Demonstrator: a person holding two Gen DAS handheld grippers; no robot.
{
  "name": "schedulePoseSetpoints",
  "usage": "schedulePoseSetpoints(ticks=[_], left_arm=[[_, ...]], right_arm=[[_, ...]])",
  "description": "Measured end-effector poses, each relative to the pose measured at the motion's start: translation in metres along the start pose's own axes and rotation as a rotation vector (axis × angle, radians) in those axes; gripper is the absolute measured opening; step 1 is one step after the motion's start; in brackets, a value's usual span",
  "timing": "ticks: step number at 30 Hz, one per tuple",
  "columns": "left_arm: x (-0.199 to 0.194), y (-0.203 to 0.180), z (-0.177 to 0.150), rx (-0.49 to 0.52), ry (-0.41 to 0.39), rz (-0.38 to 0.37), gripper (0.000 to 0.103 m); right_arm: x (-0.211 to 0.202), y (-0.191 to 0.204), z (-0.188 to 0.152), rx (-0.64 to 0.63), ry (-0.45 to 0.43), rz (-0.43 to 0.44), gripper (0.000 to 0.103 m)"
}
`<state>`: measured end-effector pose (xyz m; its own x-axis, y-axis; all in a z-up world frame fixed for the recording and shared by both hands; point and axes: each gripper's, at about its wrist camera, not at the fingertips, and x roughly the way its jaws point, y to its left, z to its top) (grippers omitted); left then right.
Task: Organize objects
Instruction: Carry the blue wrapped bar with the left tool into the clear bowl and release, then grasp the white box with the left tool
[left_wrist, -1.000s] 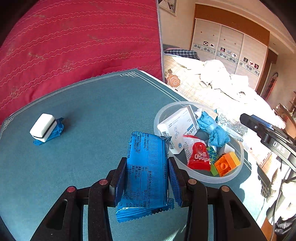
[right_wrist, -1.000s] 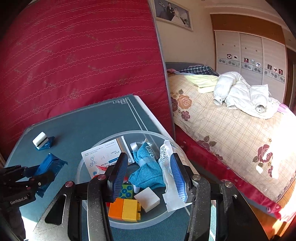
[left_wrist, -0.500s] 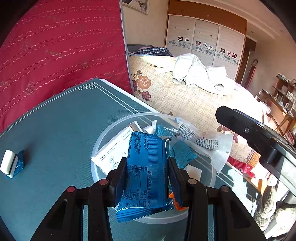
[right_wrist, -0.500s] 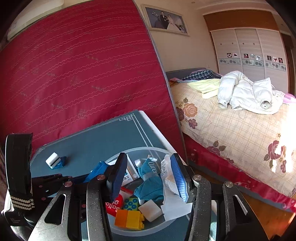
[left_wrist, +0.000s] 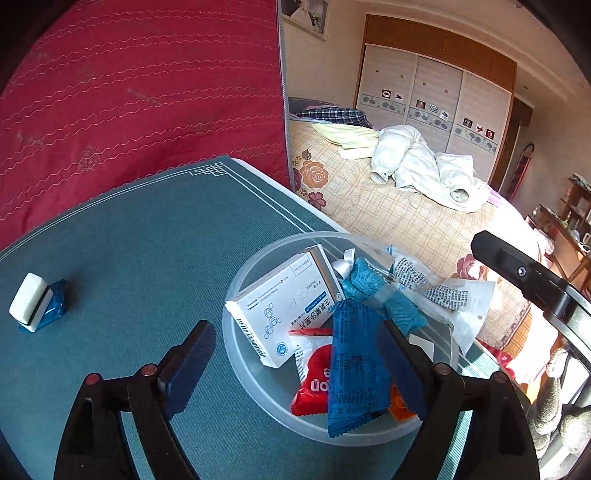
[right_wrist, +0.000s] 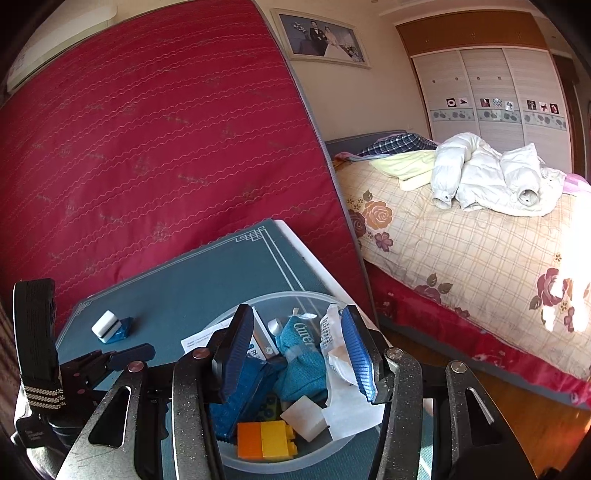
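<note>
Two views differ: only the left wrist shows the red sachet, lettered "on", in the bowl. Left gripper, jaws just sprung apart, has released the blue packet leaning at its 3 o'clock pad. Right gripper hovers unclenched, grasping nothing.

**Everything placed around the bowl**

The bowl sits on the table, near its right edge. In the bowl, the box lies left, the cloth behind it to the right, the wrapper in front. Left of the bowl, well apart, lies the eraser. Behind and right of the bowl stands the bed.
</note>
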<state>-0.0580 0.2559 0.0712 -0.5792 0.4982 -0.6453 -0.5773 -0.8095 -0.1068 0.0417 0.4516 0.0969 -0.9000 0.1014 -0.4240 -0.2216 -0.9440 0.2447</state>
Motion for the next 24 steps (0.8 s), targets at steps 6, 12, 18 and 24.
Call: schedulePoseSetpoints(ticks=[6,12,18,24], left_arm=[[-0.012,0.028,-0.008,-0.045,-0.023,0.087,0.102],[-0.021,0.05,-0.019,-0.049,-0.027,0.159,0.102],[-0.028,0.076,-0.026,-0.068,-0.032,0.227,0.103],[-0.035,0.103,-0.032,-0.093,-0.032,0.304,0.103]], right_arm=[[0.002,0.015,-0.005,-0.016,0.009,0.018,0.056],[0.008,0.039,-0.013,-0.048,0.033,0.05,0.058],[0.014,0.07,-0.024,-0.095,0.061,0.091,0.059],[0.019,0.105,-0.039,-0.167,0.091,0.132,0.061]])
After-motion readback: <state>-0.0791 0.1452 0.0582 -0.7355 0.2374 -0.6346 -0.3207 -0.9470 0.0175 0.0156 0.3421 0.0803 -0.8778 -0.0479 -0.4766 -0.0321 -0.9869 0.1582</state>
